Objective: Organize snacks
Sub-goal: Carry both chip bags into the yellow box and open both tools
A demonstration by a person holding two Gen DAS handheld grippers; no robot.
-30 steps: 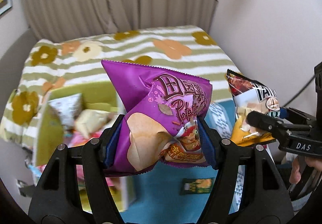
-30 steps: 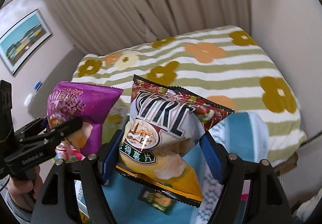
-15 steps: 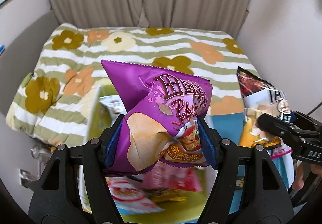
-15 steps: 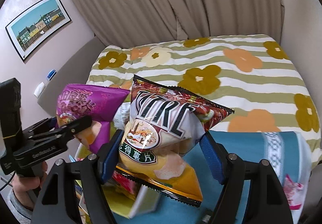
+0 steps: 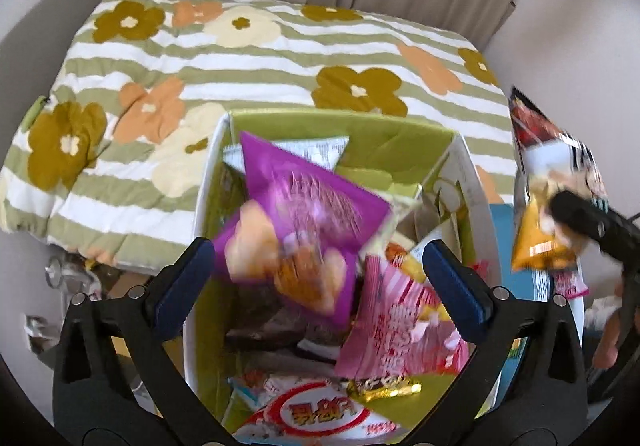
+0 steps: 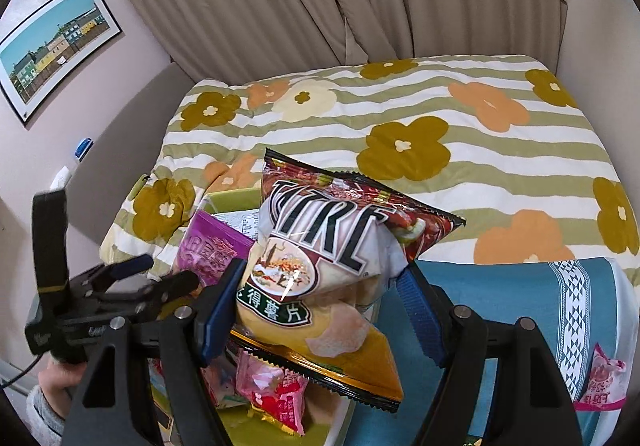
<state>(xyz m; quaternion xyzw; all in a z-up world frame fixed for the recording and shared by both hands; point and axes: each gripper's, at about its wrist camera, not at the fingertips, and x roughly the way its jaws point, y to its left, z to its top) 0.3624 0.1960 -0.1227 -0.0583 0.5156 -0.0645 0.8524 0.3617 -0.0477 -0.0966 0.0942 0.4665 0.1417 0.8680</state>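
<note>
My left gripper (image 5: pixel 320 278) is open above a green-lined storage box (image 5: pixel 360 129). The purple chip bag (image 5: pixel 304 230) is blurred between the spread fingers, free of the pads, over the snacks in the box. It also shows in the right wrist view (image 6: pixel 208 246). My right gripper (image 6: pixel 316 306) is shut on a red and yellow chip bag (image 6: pixel 320 266) and holds it above the box's right side. That bag shows at the right of the left wrist view (image 5: pixel 548 197).
The box (image 6: pixel 228 197) holds several packets, among them a pink one (image 5: pixel 400 330) and a white and red one (image 5: pixel 320 414). It stands by a flowered striped bedspread (image 5: pixel 240 57). A blue cloth (image 6: pixel 500 310) with a pink packet (image 6: pixel 604 382) lies to the right.
My left gripper has opened and let go of the purple bag, which is dropping into the box. Both grippers have moved over the box. The right still holds its bag.
</note>
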